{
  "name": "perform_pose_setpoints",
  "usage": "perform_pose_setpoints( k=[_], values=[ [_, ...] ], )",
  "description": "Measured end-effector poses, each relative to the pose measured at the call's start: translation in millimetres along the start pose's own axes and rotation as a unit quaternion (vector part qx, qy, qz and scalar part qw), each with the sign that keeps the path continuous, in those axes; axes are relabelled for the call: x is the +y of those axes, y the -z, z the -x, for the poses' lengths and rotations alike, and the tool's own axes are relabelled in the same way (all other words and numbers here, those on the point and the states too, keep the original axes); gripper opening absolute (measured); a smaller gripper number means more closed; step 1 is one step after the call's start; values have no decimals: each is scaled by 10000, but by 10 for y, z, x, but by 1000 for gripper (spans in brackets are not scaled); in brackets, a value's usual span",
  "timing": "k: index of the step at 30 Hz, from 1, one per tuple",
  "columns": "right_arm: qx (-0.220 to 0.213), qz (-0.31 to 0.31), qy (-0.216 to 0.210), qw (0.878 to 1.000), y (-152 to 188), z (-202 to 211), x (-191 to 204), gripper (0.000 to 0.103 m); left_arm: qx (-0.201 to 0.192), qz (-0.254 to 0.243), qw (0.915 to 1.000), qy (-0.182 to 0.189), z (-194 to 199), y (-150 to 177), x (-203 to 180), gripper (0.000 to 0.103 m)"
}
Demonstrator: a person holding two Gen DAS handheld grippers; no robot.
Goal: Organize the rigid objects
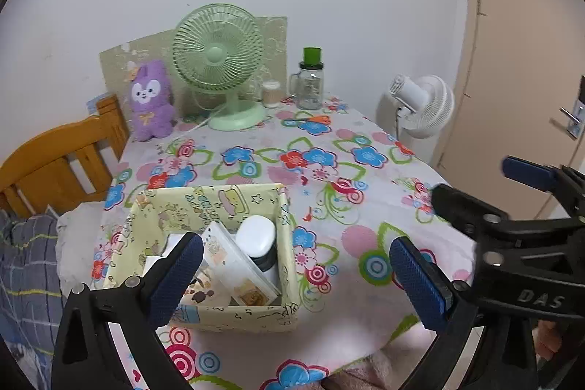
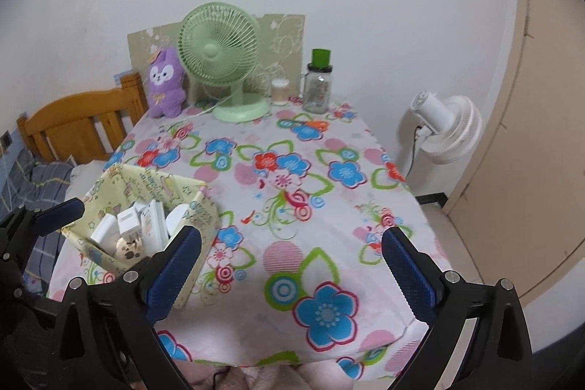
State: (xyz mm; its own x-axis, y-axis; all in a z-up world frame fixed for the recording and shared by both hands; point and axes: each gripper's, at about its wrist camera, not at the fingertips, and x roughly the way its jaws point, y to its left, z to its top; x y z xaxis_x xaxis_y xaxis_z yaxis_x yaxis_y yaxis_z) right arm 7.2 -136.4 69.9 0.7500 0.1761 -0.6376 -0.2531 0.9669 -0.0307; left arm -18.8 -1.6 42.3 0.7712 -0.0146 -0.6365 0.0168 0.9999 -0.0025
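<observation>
Cloth storage box (image 1: 204, 203) looks soft and matt, same for the floral tablecloth (image 1: 329, 170), while the green fan (image 1: 219, 61) is smooth plastic, the plush toy (image 1: 150, 101) fuzzy (chair (image 1: 55, 167) is glossy varnished wood)

The yellow storage box (image 1: 219, 203) is partly covered by a blue finger (image 1: 175, 276) — its lower contents are hidden.
</observation>
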Motion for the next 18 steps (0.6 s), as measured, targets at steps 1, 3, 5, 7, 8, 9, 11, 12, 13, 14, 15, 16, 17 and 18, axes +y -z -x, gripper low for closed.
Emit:
perform_pose_setpoints(
  k=[1, 3, 5, 7, 8, 9, 11, 12, 13, 14, 15, 16, 17, 18],
  values=[
    [-27, -14, 42, 10000, 5, 18, -17, 100, -18, 34, 10000, -54, -2, -3, 2, 103],
    [-78, -32, 121, 9999, 19, 45, -51, 100, -70, 44, 9999, -143, -1, -3, -6, 103],
    [-153, -55, 204, 9997, 37, 71, -83, 100, -114, 31, 9998, -179, 16, 5, -17, 103],
    [-183, -90, 232, 9995, 53, 84, -107, 100, -146, 50, 9997, -171, 31, 7, -9, 103],
    [-190, -114, 244, 9995, 59, 90, -117, 100, -159, 61, 9997, -167, 41, 9, -3, 103],
    [-209, -151, 262, 9993, 66, 97, -132, 100, -178, 75, 9997, -177, 53, 10, 5, 103],
    [-279, -225, 253, 9990, 81, 120, -158, 100, -260, 60, 9994, -225, 95, 12, 10, 103],
    [-313, -258, 225, 9989, 85, 131, -170, 101, -306, 46, 9992, -243, 113, 12, 7, 103],
    [-360, -286, 184, 9988, 88, 140, -178, 101, -344, 24, 9991, -260, 130, 14, 0, 103],
    [-407, -311, 141, 9986, 96, 144, -182, 101, -366, 3, 9990, -272, 136, 13, -6, 103],
    [-432, -330, 123, 9984, 97, 142, -182, 102, -375, -11, 9989, -279, 134, 10, -11, 103],
    [-451, -346, 115, 9983, 103, 140, -184, 102, -382, -19, 9988, -293, 129, 8, -12, 103],
    [-466, -366, 113, 9982, 110, 138, -187, 102, -397, -26, 9987, -315, 126, 9, -12, 103],
    [-471, -380, 117, 9981, 116, 135, -190, 102, -421, -41, 9985, -338, 123, 10, -12, 103]
  ],
)
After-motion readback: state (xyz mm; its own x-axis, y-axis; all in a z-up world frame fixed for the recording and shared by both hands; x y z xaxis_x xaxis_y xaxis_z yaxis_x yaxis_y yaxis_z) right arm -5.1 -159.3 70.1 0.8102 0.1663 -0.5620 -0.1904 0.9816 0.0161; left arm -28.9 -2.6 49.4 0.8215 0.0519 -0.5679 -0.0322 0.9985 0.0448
